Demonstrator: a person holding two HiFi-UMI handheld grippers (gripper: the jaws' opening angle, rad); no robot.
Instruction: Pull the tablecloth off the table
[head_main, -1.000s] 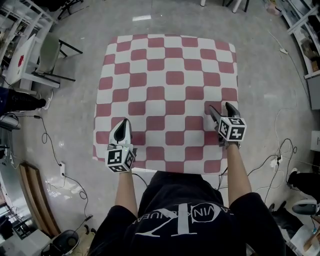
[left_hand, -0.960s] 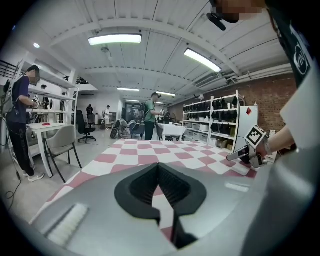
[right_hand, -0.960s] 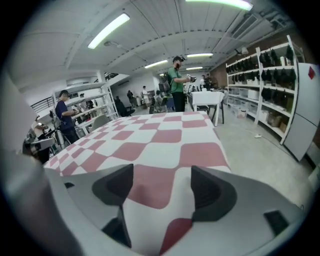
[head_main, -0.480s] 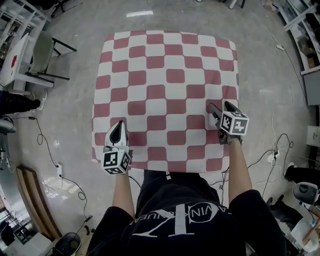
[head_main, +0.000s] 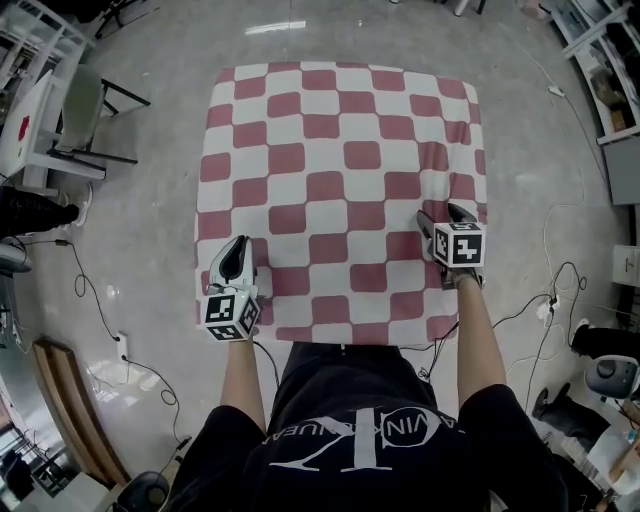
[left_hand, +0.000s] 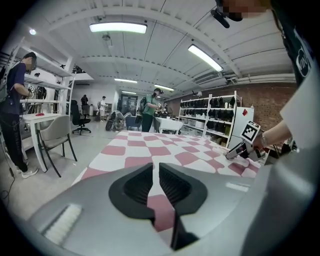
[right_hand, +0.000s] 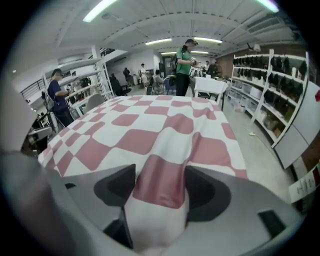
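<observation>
A red-and-white checked tablecloth (head_main: 340, 180) covers the whole table. My right gripper (head_main: 438, 213) sits near the cloth's near right corner and is shut on a raised fold of the cloth (right_hand: 160, 165), which fills the space between its jaws (right_hand: 160, 172). My left gripper (head_main: 237, 245) lies over the cloth by its near left edge. Its jaws (left_hand: 156, 167) are shut to a thin slit. Only a sliver of cloth (left_hand: 150, 150) shows through the slit, and no fold is gathered there. The left gripper view shows the right gripper (left_hand: 235, 152) across the table.
A chair and white desk (head_main: 85, 110) stand left of the table. Cables (head_main: 100, 290) trail on the floor at both sides. Shelving (head_main: 610, 60) lines the right wall. People stand beyond the table (right_hand: 186, 65) and at a shelf (left_hand: 17, 100).
The head view has shifted slightly. Both grippers stay on the same squares of the cloth, the right one still on its fold.
</observation>
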